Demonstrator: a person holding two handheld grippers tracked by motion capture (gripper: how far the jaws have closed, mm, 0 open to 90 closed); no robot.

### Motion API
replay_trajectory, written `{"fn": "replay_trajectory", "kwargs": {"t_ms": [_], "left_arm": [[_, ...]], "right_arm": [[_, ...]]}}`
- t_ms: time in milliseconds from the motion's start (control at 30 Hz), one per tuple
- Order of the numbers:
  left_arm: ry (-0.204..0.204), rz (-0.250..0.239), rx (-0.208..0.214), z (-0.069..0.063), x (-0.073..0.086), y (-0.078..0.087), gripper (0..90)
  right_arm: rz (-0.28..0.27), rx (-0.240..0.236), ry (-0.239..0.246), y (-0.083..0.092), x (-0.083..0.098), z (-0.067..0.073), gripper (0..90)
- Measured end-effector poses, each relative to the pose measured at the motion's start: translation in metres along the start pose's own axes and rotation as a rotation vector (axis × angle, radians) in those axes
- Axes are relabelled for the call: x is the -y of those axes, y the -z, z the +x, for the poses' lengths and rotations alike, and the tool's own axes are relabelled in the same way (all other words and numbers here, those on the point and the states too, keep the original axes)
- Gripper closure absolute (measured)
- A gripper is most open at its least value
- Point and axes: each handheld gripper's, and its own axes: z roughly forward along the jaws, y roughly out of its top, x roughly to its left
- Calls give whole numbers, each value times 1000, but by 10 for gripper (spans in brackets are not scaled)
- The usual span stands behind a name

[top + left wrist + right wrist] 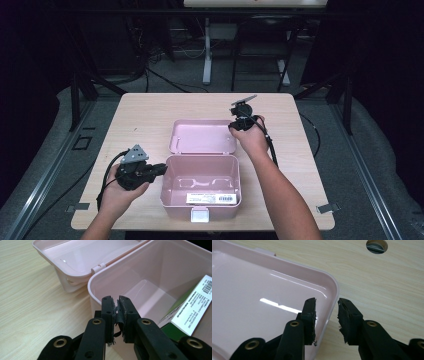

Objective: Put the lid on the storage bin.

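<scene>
A pink plastic box (202,207) stands open near the table's front edge, and its lid (202,136) lies flat behind it. My left gripper (162,169) comes in from the left at the box's left wall. In the left gripper view the left gripper (117,307) is shut on the rim of that wall (155,270), one pad on each side. My right gripper (234,127) points down at the lid's right edge. In the right gripper view the right gripper (327,312) is open and straddles the lid's rim (334,291), with a gap at both pads.
A white and green printed card (211,198) with a barcode lies inside the box; the same card (195,307) appears at the right of the left gripper view. Bare wooden table (300,150) surrounds the box. A cable hole (377,245) sits in the tabletop beyond the lid.
</scene>
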Motion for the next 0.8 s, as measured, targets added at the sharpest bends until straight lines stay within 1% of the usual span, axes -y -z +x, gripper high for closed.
{"fn": "replay_trajectory", "kwargs": {"t_ms": [67, 100, 167, 300, 367, 633, 700, 733, 800], "left_arm": [[-1, 1, 0, 0, 0, 0, 830], [0, 0, 1, 0, 0, 0, 830], [2, -1, 1, 0, 0, 0, 830], [3, -1, 1, 0, 0, 0, 830], [5, -1, 2, 0, 0, 0, 830], [5, -1, 2, 0, 0, 0, 831], [10, -5, 0, 0, 0, 0, 831], [10, -1, 5, 1, 0, 0, 831], [11, -2, 6, 1, 0, 0, 831]], "right_arm": [[1, 1, -7, -1, 0, 0, 669], [6, 18, -16, -4, -1, -1, 675], [9, 25, -23, -5, -1, -1, 675], [20, 31, -39, -7, -2, -2, 688], [27, 26, -56, -8, -2, -2, 699], [38, 33, -66, -12, -1, 0, 746], [46, 24, -95, -14, 0, -3, 752], [46, 24, -95, -14, 0, -3, 752], [49, 11, -114, -15, 0, -4, 768]]}}
